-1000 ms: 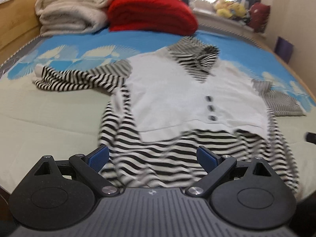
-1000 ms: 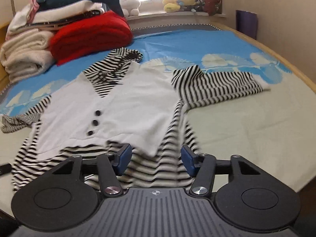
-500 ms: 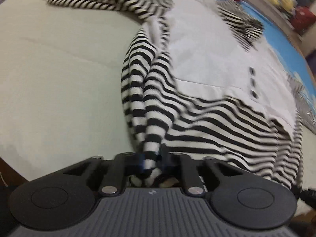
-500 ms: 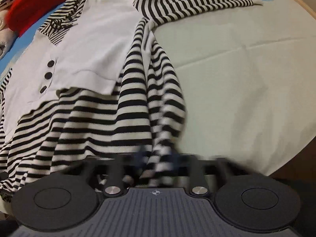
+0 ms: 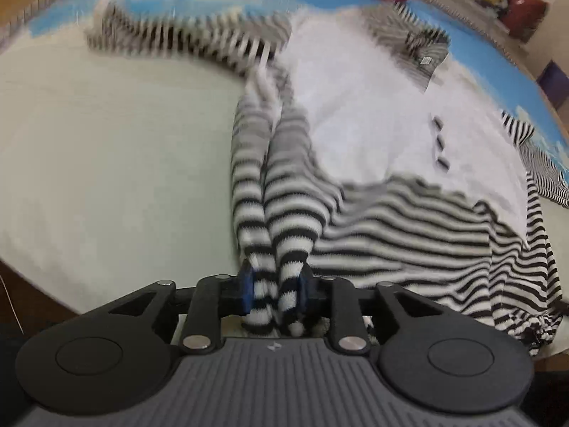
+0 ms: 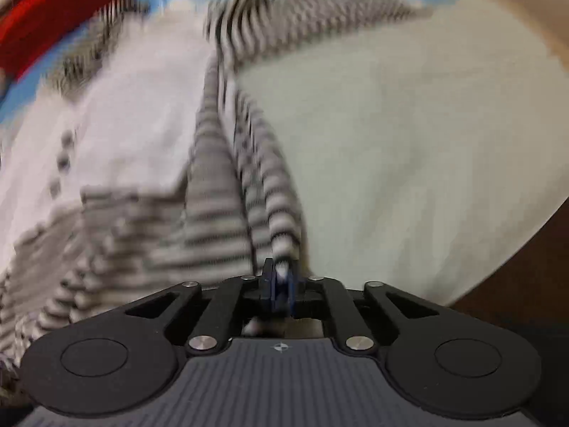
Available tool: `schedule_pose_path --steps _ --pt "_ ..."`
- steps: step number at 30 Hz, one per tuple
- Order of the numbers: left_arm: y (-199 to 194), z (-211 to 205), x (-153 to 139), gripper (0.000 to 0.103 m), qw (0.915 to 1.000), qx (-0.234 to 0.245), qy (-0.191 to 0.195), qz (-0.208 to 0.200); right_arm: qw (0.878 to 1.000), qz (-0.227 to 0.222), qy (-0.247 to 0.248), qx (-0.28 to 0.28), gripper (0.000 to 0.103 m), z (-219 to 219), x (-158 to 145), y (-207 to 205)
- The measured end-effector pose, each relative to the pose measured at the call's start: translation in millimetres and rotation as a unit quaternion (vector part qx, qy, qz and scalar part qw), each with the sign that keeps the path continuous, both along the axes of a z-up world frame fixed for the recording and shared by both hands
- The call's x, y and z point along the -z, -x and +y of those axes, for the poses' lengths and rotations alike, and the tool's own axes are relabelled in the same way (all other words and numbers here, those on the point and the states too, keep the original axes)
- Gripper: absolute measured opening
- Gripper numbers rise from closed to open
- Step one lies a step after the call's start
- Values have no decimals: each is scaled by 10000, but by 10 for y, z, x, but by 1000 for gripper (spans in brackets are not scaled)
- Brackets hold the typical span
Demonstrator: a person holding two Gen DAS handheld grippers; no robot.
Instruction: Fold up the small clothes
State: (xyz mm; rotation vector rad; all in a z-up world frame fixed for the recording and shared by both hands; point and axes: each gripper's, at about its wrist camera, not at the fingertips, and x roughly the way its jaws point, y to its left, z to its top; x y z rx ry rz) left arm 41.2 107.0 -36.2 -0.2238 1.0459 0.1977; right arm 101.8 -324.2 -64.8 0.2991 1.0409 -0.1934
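Left wrist view: my left tool (image 5: pixel 275 293) pinches the striped shirt's (image 5: pixel 373 163) hem corner; my right tool (image 6: pixel 281 291) pinches the opposite corner. The shirt lies on the bed (image 5: pixel 106 142). I should lift both corners evenly, keeping the hem taut.

Both grippers clamped on fabric

The left gripper (image 5: pixel 274 286) pinches a bunched fold between blue pads; the right gripper (image 6: pixel 281 284) closes nearly fully on a thinner fold.

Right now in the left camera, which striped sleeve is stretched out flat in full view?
The far-left striped sleeve, spread across the bed; the right-side sleeve is cut off by the frame edge.
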Motion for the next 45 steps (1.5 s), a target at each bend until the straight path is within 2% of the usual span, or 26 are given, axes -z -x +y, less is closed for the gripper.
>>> schedule_pose_path --steps 2,3,4,5,6,7,8,10,12,14,17,18,19,21,23,25,27,29,33,35,37,38,39,41,42,45 --pt "21 -83 -119 36 9991 155 -255 -299 9999 -84 -49 -52 18 19 -28 -16" --pt "11 -143 -132 36 9984 243 -336 -376 9998 143 -1 -152 28 20 47 -48" --pt "-50 -191 -87 36 9985 323 -343 -293 9979 557 72 -313 32 53 173 -90" --pt "-115 -200 23 36 9988 386 -294 -20 9950 902 123 -421 34 77 279 -122" --pt "-157 -208 164 35 9978 443 -188 446 9951 886 193 -396 34 91 299 -120" --pt "-177 -191 259 35 9963 392 -111 760 9961 763 266 -354 34 106 243 -138" --pt "-160 -159 264 36 9968 241 -30 760 9975 522 335 -347 34 112 144 -145" --pt "-152 -129 81 37 9991 93 47 407 9985 -99 467 -281 36 126 -108 -138" --pt "-116 -118 -158 48 9998 39 -88 -165 9965 -621 470 -298 40 116 -328 -66" --pt "-94 -59 -371 54 9980 -88 -240 -578 9932 -1033 426 -342 42 112 -493 -65" --pt "-267 257 -604 53 9956 -528 159 -762 9848 -1610 512 -410 42 115 -662 -12" --pt "-313 349 -670 47 9938 -683 288 -833 9810 -1827 479 -433 42 117 -657 21" --pt "-363 464 -758 42 9918 -824 351 -915 9774 -2020 420 -467 42 137 -700 34" --pt "-602 744 -920 20 9874 -1135 360 -1040 9724 -2181 542 -620 42 211 -753 1" --pt "-886 1049 -1046 15 9822 -1401 410 -1183 9685 -2113 1049 -796 42 306 -780 -73" --pt "-1174 1400 -1054 13 9771 -1630 414 -1307 9676 -1981 1219 -983 42 375 -818 -179" --pt "-1448 1750 -1016 13 9703 -1982 448 -1310 9682 -1978 1046 -1116 41 412 -908 -318" --pt "-1654 2064 -899 13 9623 -2327 555 -1296 9644 -2078 1118 -1197 42 483 -1046 -494" --pt "-1728 2513 -510 14 9485 -2863 663 -1185 9562 -2324 1192 -1322 42 732 -1283 -923" --pt "-1770 2688 -310 14 9407 -3147 844 -948 9518 -2403 1118 -1546 42 900 -1375 -1173" --pt "-1827 2839 -230 18 9317 -3339 1057 -964 9457 -2479 1020 -1840 42 1104 -1418 -1432" --pt "-1857 2900 -230 25 9290 -3390 1073 -1027 9426 -2542 910 -1964 42 1192 -1435 -1528" --pt "-1888 2960 -245 34 9268 -3435 1039 -1104 9403 -2591 740 -2079 38 1262 -1428 -1631" --pt "-1941 3061 -278 41 9229 -3506 1006 -1233 9370 -2634 374 -2264 24 1392 -1405 -1827" --pt "-1964 3107 -290 42 9203 -3534 1038 -1318 9351 -2661 289 -2323 21 1441 -1363 -1899" --pt "-2069 3186 -268 45 9150 -3605 1084 -1453 9325 -2562 590 -2476 20 1613 -1165 -1987"
